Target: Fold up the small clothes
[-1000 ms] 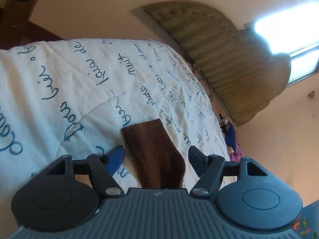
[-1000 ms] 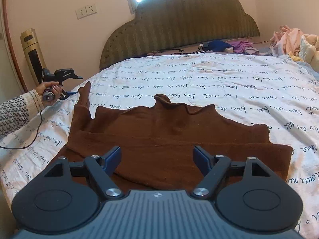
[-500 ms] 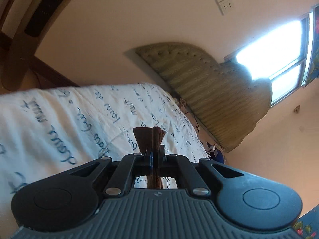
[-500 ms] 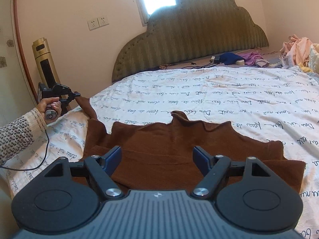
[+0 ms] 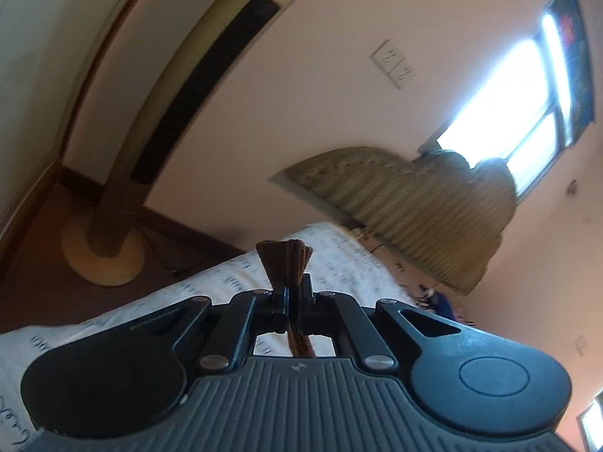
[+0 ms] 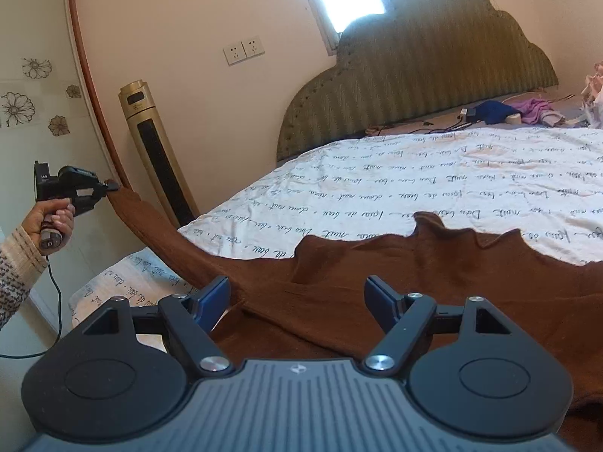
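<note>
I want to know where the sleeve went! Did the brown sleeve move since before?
Yes. The left gripper pulled the brown sleeve off the bed, out sideways and up, toward the gold tower fan.

Black plastic right gripper (image 6: pixel 297 299) showing blue pads, silver screws, ribbed grey housing; cream speckled knit sleeve (image 6: pixel 17 263); dark green cable (image 6: pixel 52 293) trailing from handle.

Tower fan (image 6: pixel 158 158) crowds bed's left edge — quilt (image 6: pixel 433 173) beyond brown sweater (image 6: pixel 414 271) lies open.
</note>
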